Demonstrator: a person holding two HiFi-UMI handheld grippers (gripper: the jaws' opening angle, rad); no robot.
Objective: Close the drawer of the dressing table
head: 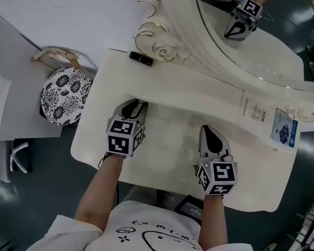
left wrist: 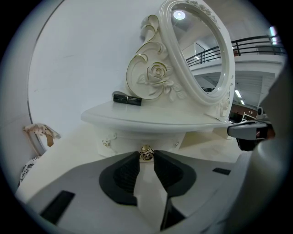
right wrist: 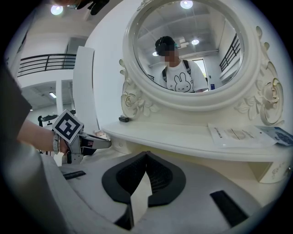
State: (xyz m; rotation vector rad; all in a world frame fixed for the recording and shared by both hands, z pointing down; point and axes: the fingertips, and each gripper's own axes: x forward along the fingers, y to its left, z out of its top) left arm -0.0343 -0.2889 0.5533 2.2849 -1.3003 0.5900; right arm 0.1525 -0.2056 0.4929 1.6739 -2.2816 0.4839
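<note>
The white dressing table (head: 166, 174) has a raised shelf (left wrist: 151, 116) under its oval mirror (head: 266, 45). Below that shelf sits a white drawer front with a small gold knob (left wrist: 146, 154). My left gripper (left wrist: 146, 156) is shut on this knob, its dark pads pressing on either side. In the head view the left gripper (head: 135, 104) reaches to the shelf's front edge, which hides the drawer. My right gripper (head: 208, 130) hovers over the tabletop to the right. Its jaws (right wrist: 145, 155) are shut, tips together, with nothing between them.
A black tube (head: 141, 58) lies on the shelf's left end by the carved mirror frame. A paper sheet (head: 254, 111) and a blue card (head: 285, 128) lie at its right end. A floral-patterned stool (head: 63, 95) stands left of the table, against the wall.
</note>
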